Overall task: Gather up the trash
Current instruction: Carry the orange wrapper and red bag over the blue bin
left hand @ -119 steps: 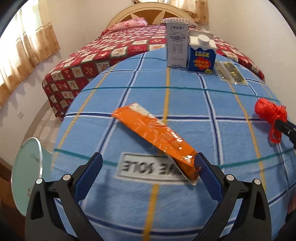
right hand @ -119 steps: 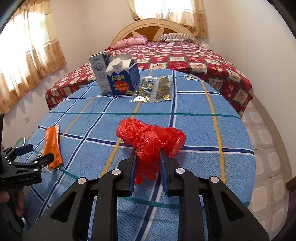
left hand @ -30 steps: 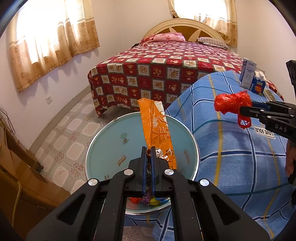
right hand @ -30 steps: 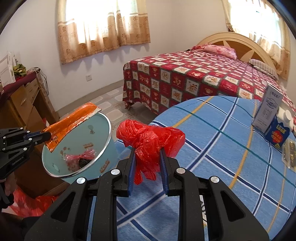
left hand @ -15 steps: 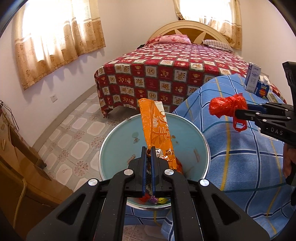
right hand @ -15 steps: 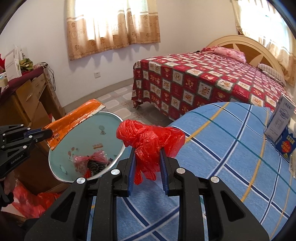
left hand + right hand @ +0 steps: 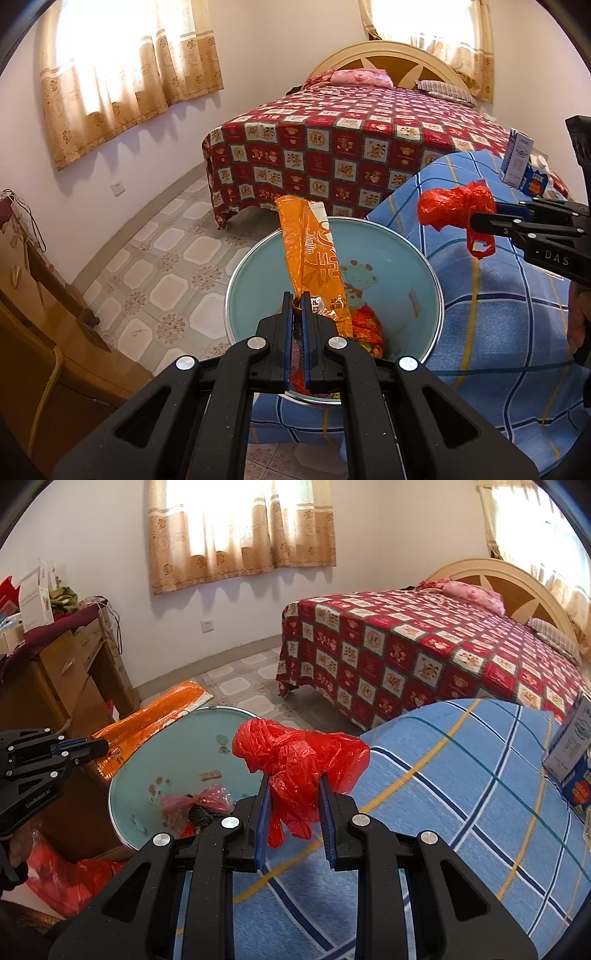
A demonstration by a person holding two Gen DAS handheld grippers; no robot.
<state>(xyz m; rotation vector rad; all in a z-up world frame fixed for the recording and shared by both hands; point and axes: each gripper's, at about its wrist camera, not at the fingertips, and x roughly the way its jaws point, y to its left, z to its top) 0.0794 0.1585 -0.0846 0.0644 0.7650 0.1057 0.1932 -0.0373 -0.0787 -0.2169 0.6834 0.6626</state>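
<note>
In the left wrist view we see the left gripper (image 7: 297, 295) pinching the lower end of an orange snack wrapper (image 7: 310, 258). The wrapper's long axis runs up the middle of the frame, its free end leaning slightly left, over the open mouth of a pale green trash bin (image 7: 424, 258). It is a flat, glossy orange sleeve with a white edge and printed characters, creased near the jaws. In the right wrist view the right gripper (image 7: 293, 786) clamps a crumpled red plastic bag (image 7: 299, 760) at centre frame; the bag is a knotted, translucent wad with a tail hanging down between the pads. It hangs over the edge of the blue checked tablecloth (image 7: 461, 794), beside the bin.
</note>
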